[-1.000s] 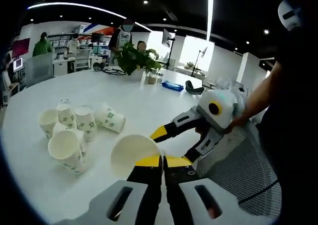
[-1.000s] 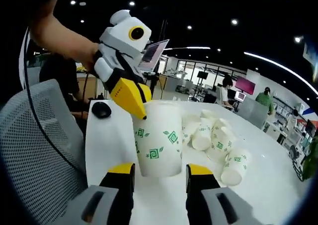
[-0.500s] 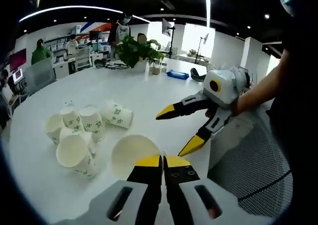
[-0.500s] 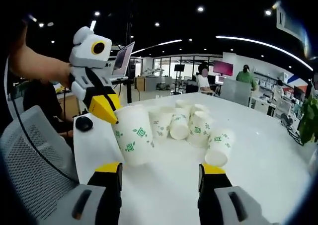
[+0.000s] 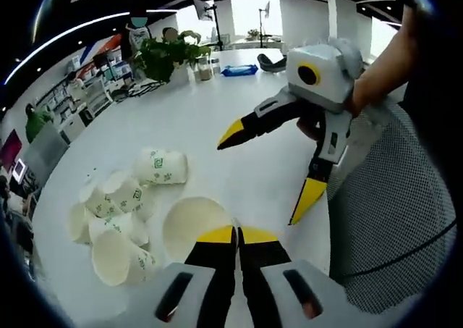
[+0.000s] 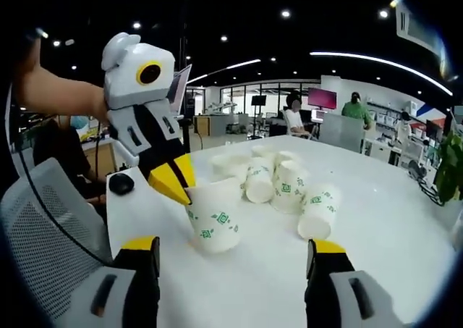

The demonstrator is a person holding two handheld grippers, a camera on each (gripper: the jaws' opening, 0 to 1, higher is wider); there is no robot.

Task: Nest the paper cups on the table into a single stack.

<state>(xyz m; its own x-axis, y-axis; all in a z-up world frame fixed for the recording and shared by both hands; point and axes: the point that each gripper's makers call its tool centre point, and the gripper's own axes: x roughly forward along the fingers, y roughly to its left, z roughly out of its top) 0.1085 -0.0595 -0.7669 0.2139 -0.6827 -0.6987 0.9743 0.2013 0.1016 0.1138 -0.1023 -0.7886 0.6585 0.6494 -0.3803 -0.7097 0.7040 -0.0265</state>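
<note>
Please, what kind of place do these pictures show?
Most likely an open-plan office: a large white table with a potted plant, a laptop and mouse, and a mesh office chair.

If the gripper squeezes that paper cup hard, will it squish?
Probably. The paper cup looks thin-walled and empty, so a hard pinch from the left gripper on its rim could crease it. It likely weighs little and may tip, like the cups lying behind.

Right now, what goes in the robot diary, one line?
left gripper: shut on paper cup rim | right gripper: open, empty | loose cups: heaped on white table
</note>
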